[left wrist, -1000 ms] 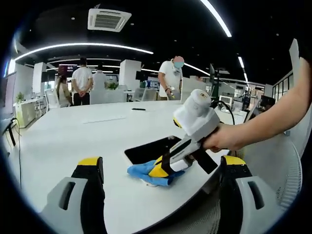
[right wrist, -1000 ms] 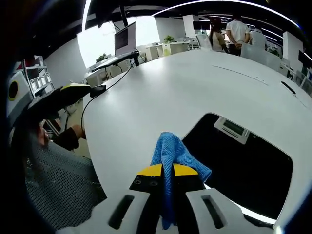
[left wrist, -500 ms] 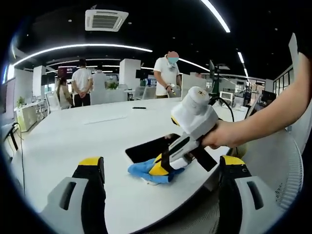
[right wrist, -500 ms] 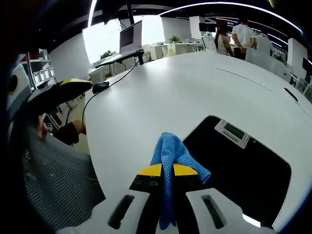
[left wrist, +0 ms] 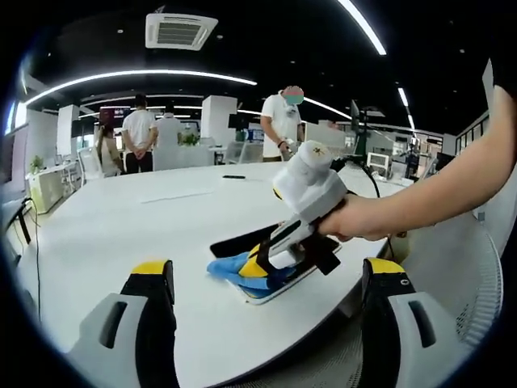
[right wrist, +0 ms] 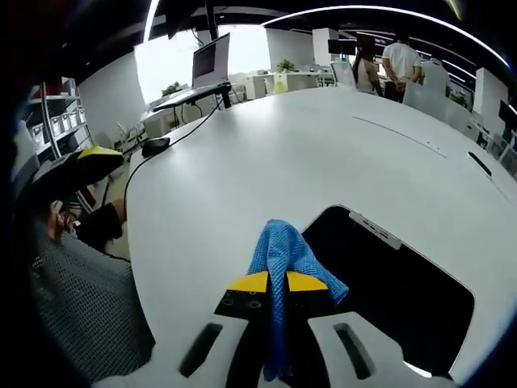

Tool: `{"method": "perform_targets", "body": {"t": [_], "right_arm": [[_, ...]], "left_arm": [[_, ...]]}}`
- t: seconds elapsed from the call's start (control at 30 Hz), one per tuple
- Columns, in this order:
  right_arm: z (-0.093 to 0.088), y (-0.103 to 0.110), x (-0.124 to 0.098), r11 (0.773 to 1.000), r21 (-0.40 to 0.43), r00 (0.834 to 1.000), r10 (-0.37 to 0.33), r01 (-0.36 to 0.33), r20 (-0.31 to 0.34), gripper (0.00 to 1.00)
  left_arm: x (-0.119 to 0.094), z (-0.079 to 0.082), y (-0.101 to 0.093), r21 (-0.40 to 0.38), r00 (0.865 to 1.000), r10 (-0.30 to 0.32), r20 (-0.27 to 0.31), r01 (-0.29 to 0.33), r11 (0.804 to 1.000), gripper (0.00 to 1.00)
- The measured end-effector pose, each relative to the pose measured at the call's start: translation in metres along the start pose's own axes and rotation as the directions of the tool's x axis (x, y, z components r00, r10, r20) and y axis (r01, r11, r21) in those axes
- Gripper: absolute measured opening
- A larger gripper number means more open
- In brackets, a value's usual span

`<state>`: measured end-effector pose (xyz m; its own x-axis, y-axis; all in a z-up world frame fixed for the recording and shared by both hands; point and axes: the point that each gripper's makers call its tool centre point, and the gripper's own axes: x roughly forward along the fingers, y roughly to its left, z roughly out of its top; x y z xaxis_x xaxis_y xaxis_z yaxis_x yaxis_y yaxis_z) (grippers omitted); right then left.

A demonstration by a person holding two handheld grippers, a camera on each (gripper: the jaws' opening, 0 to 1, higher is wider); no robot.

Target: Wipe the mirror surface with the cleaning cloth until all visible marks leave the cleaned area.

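While the right gripper [right wrist: 279,283] is pinching a crumpled blue terry cloth [right wrist: 287,255] against the dark glossy rectangular mirror [right wrist: 396,287], the left gripper [left wrist: 262,279] is hanging spread.

the right gripper [right wrist: 278,282] rises from the bottom of the right gripper view, its yellow-tipped jaws pinched tight on a blue cleaning cloth [right wrist: 288,257]. the cloth rests at the near edge of a dark rectangular mirror [right wrist: 388,283] lying flat on a white table [right wrist: 266,153]. two people [right wrist: 386,61] stand far behind.
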<state>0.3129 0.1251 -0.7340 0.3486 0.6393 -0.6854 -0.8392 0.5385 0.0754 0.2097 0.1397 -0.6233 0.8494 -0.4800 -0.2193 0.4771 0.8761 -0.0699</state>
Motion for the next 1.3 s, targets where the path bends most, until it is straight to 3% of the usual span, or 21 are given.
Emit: {"method": "perform_targets", "body": {"t": [0.27, 0.6, 1.0, 1.3], "right_arm": [[0.011, -0.022, 0.011, 0.998, 0.06, 1.0, -0.024, 0.023, 0.006, 0.0], [0.026, -0.043, 0.024, 0.996, 0.069, 0.998, -0.062, 0.063, -0.017, 0.0], [0.036, -0.06, 0.034, 0.99, 0.109, 0.995, -0.084, 0.089, -0.05, 0.0], [0.034, -0.057, 0.032, 0.99, 0.108, 0.995, -0.086, 0.092, -0.054, 0.0]], "left_arm": [[0.0, -0.001, 0.0, -0.005, 1.0, 0.0, -0.003, 0.0, 1.0, 0.96], [0.0, -0.003, 0.002, -0.004, 1.0, 0.008, -0.015, -0.008, 1.0, 0.95], [0.001, -0.003, -0.001, -0.014, 1.0, -0.008, -0.013, 0.008, 1.0, 0.96], [0.001, -0.004, -0.001, -0.017, 1.0, -0.008, -0.015, 0.008, 1.0, 0.96]]}}
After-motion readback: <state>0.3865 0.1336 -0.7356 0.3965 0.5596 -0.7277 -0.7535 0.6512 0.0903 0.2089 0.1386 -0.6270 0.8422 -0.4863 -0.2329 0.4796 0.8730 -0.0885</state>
